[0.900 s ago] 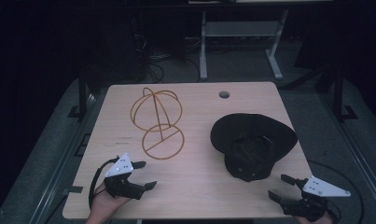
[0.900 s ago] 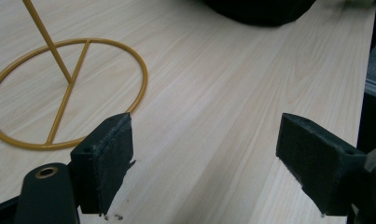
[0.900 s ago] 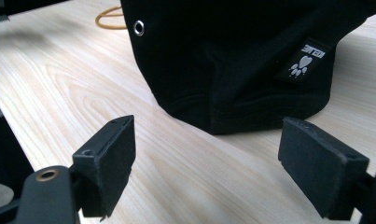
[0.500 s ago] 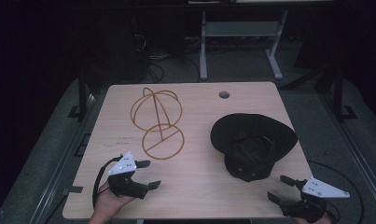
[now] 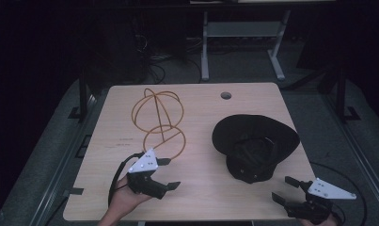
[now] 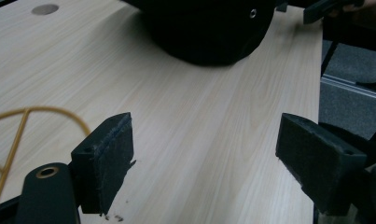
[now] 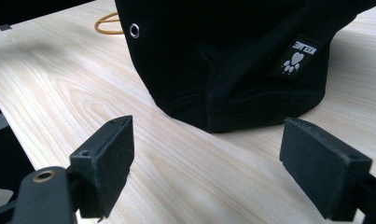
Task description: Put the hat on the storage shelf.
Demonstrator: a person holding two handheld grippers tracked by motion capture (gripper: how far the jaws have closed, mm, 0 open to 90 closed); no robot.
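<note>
A black bucket hat [image 5: 255, 146] lies upside down on the right half of the wooden table [image 5: 201, 188]. A gold wire hat stand [image 5: 161, 117] stands at the left middle. My left gripper [image 5: 170, 173] is open near the front edge, just in front of the stand's base ring, with nothing between its jaws. It faces the hat [image 6: 209, 32], and the stand's ring [image 6: 27, 112] is at its left. My right gripper [image 5: 281, 187] is open at the front right corner, a little short of the hat [image 7: 223, 60], with nothing between its jaws.
A round cable hole [image 5: 225, 95] sits near the table's far edge. Dark floor, cables and a metal frame [image 5: 243, 42] lie beyond the table. Bare wood stretches between the two grippers.
My left gripper has shifted a little to the right and forward, closer to the stand's base ring. The right gripper, hat and stand have stayed put.
</note>
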